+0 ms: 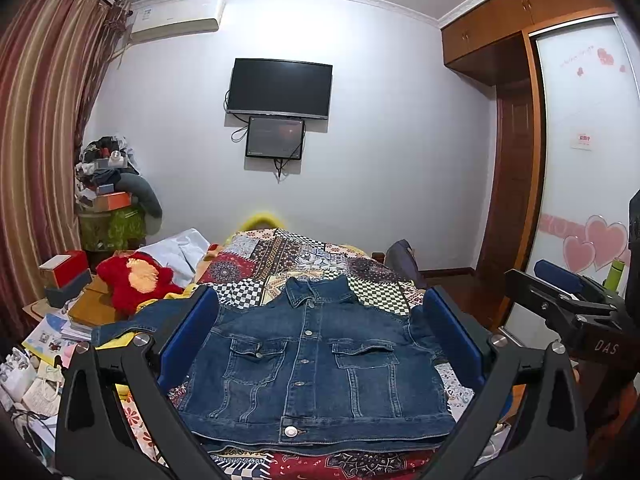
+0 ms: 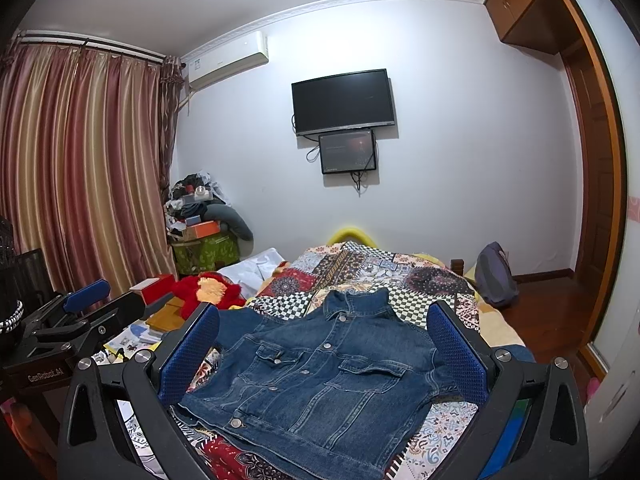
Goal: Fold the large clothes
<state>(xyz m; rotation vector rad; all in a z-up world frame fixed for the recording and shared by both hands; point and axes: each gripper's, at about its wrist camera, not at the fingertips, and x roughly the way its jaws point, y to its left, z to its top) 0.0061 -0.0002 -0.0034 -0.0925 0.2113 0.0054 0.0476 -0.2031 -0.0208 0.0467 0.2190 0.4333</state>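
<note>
My left gripper (image 1: 320, 340) and right gripper (image 2: 324, 352) hover wide open, empty, over the jacket (image 1: 316, 364) lying flat on the bed (image 1: 304, 256) (thick, stiff denim, probably heavy), so I'd pinch its shoulder seams.

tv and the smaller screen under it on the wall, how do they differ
The TV is clearly the larger of the two; the smaller screen hangs directly below it, touching its bottom edge. The TV is fully dark, while the smaller screen shows a faint reddish picture. In the left wrist view, loose cables loop at the smaller screen's sides and bottom. Both are black-framed, rectangular and wall-mounted, beyond the denim jacket on the bed.
</note>
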